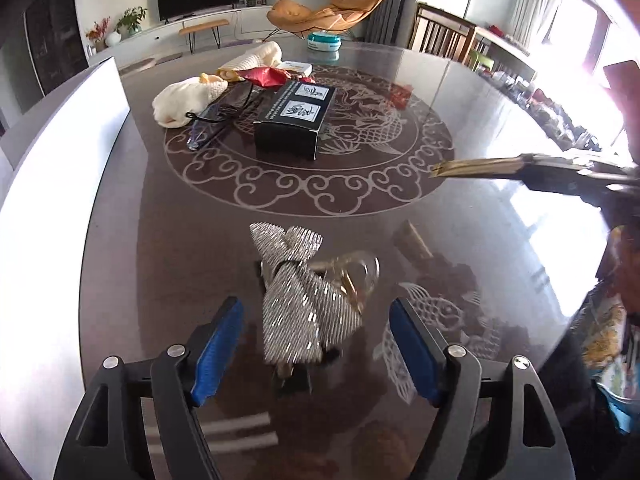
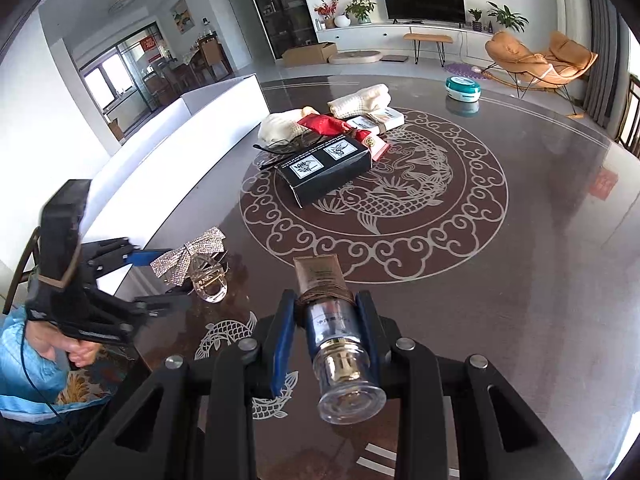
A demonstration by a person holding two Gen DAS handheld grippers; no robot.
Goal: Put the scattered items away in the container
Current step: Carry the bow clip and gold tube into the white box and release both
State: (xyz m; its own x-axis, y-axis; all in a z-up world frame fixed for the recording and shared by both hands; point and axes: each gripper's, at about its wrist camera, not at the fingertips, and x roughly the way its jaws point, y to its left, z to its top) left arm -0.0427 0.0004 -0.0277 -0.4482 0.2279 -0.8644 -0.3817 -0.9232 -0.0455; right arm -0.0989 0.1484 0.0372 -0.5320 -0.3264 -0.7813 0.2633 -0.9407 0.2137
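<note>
A glittery silver bow point(image 1: 296, 300) lies on the dark table beside a clear claw clip point(image 1: 356, 276). My left gripper point(image 1: 316, 344) is open, its blue pads point(image 1: 218, 344) standing apart on either side of the bow without touching it. The right wrist view shows the same bow point(image 2: 192, 254) and clip point(image 2: 212, 284) just ahead of the left gripper point(image 2: 156, 280). My right gripper point(image 2: 328, 320) is shut on a brown cosmetic tube point(image 2: 320, 280) with a clear cap, held above the table. A white container point(image 1: 60, 152) stands along the table's left side.
Mid-table sits a pile: a black box point(image 1: 296, 120), glasses point(image 1: 216, 120), a white cloth bag point(image 1: 184, 100) and a red pouch point(image 1: 268, 76). A teal round tin point(image 1: 325, 40) sits at the far edge. A person's patterned sleeve point(image 1: 608, 332) shows at the right.
</note>
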